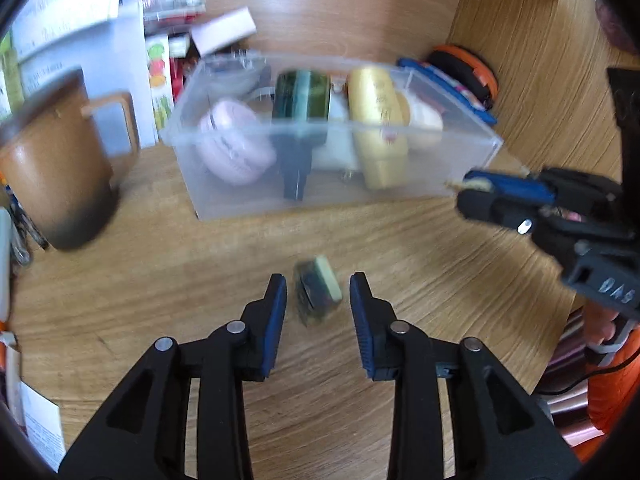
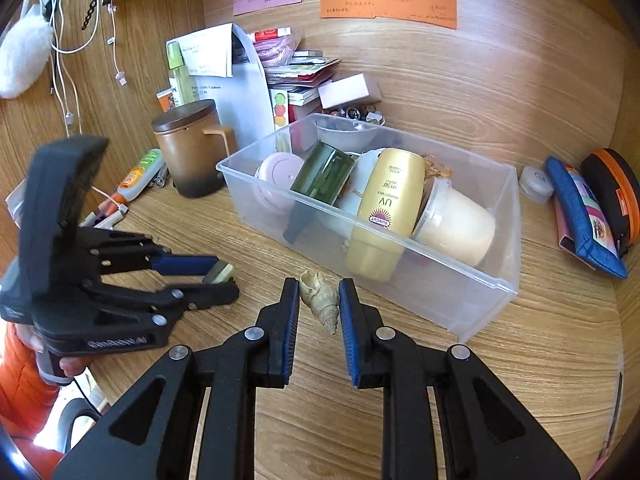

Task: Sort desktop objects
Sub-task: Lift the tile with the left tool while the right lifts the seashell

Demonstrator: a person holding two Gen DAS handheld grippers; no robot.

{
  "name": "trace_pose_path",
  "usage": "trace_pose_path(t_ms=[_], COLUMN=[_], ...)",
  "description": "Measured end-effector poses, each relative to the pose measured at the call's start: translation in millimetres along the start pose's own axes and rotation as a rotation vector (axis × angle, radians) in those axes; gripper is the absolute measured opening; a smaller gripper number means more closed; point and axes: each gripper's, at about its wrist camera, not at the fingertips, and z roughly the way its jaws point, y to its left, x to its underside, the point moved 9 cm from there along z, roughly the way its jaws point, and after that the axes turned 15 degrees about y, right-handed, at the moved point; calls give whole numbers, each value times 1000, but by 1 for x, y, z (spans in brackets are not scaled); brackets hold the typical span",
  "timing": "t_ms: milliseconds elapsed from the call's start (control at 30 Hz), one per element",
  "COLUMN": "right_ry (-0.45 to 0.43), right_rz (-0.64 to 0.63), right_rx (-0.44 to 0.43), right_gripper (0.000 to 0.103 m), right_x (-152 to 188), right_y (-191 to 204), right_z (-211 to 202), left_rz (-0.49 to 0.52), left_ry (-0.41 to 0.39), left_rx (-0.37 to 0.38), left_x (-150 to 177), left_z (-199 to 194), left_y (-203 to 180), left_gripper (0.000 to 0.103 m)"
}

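The right gripper (image 2: 319, 300) has its jaws clamped on a seashell (image 2: 320, 298), near the clear bin (image 2: 472, 300). The left gripper (image 1: 318, 294) has its jaws slightly apart around a blurred small block (image 1: 318, 292), without touching it.

A clear plastic bin (image 2: 460, 280) fills the middle of the desk (image 2: 540, 360), packed nearly full with a gold bottle (image 2: 386, 204), a cream cup (image 2: 456, 224), a green jar (image 2: 324, 176) and a pink case (image 2: 276, 180). Bare wood lies open in front of the bin and to its right, up to a blue pouch (image 2: 584, 216) against the side wall. On the left, a brown lidded mug (image 2: 188, 152) stands close by the bin, with pens and tubes behind it. Stacked papers and boxes block the back wall.
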Motion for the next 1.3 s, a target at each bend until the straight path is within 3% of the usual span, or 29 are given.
trace_pose_path(t_ms=[200, 367, 400, 433, 600, 1300], right_ry=[-6, -10, -10, -11, -19, -99], right_rz=[7, 9, 9, 10, 20, 57], right_rx=[-17, -26, -27, -27, -22, 15], right_gripper=[18, 18, 18, 18, 18, 18], right_x=[3, 6, 7, 8, 10, -12], right_y=[-2, -3, -3, -4, -10, -43], right_z=[-1, -2, -2, -3, -6, -33], left_rz=[-8, -17, -20, -21, -26, 6], left_ry=[-16, 16, 17, 17, 7, -164], left_rx=[0, -4, -8, -12, -35, 1], left_x=[-2, -10, -13, -15, -16, -57], left_z=[-2, 11, 12, 13, 14, -56], left_y=[-1, -2, -2, -3, -3, -23], left_gripper=[28, 28, 25, 16, 15, 15])
